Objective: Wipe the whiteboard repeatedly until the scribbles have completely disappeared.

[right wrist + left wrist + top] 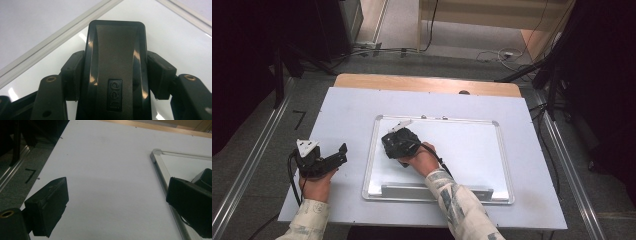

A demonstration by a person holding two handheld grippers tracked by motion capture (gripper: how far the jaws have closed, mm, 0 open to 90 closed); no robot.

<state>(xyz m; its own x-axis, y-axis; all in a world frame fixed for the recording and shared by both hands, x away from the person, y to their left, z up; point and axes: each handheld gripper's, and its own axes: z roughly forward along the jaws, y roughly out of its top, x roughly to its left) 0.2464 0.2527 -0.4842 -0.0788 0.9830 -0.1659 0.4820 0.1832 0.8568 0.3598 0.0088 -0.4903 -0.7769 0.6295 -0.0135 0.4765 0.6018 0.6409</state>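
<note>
Lettering "deli" marks the black eraser [116, 72] clamped in the right gripper [116, 75]; left gripper [115, 202] gapes empty.

Grippers: we count two, a left gripper [343, 152] and a right gripper [116, 72].
Erasers: we count one black eraser [115, 65].
Whiteboards: we count one whiteboard [472, 150].
White mats: we count one white mat [347, 107].
Tables: we count one wooden table [427, 84].
Hands: we count two.
Sleeves: we count two.
</note>
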